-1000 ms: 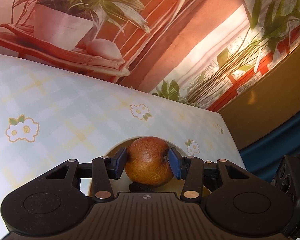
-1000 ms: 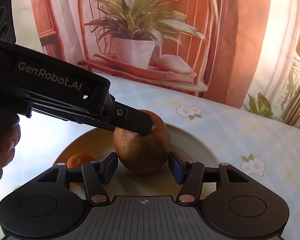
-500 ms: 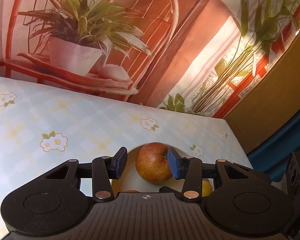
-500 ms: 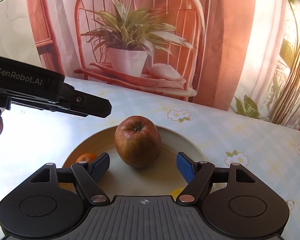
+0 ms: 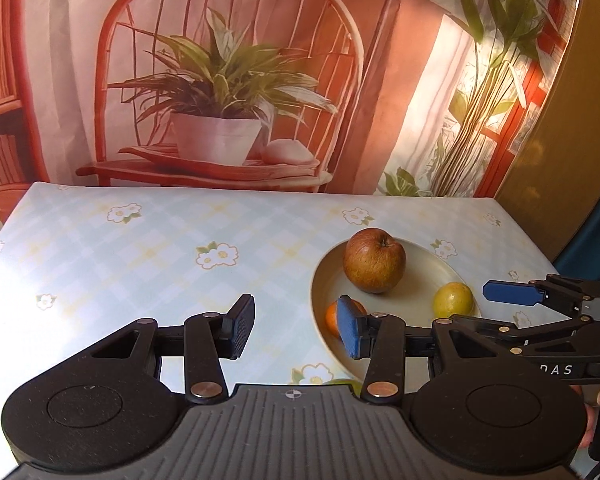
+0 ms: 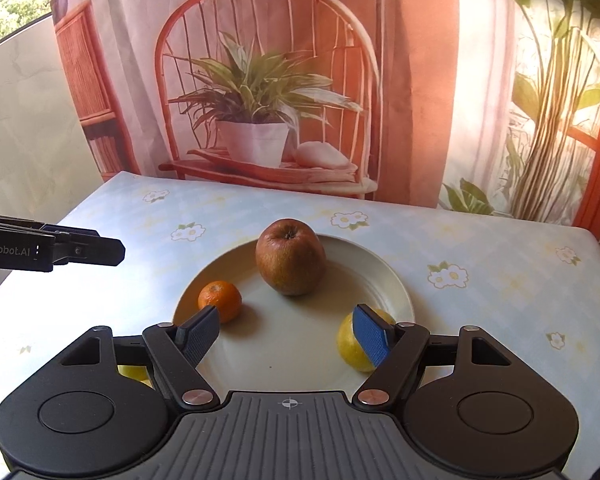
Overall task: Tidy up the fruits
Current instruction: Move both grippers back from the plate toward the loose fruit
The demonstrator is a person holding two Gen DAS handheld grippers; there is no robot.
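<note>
Sitting upright near the far rim of the plate (image 6: 396,280), the round, hard, likely heavy apple (image 6: 290,257), best squeezed around its fat middle, both the left gripper (image 5: 296,330) and right gripper (image 6: 286,338) hanging open and empty.

"enRobot.AI" in white on left gripper (image 6: 100,250) side, "DAS" on right gripper (image 5: 512,294) body

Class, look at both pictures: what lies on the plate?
On the plate: a brown apple, a small orange and a yellow fruit, partly covered by the right claw.
</note>
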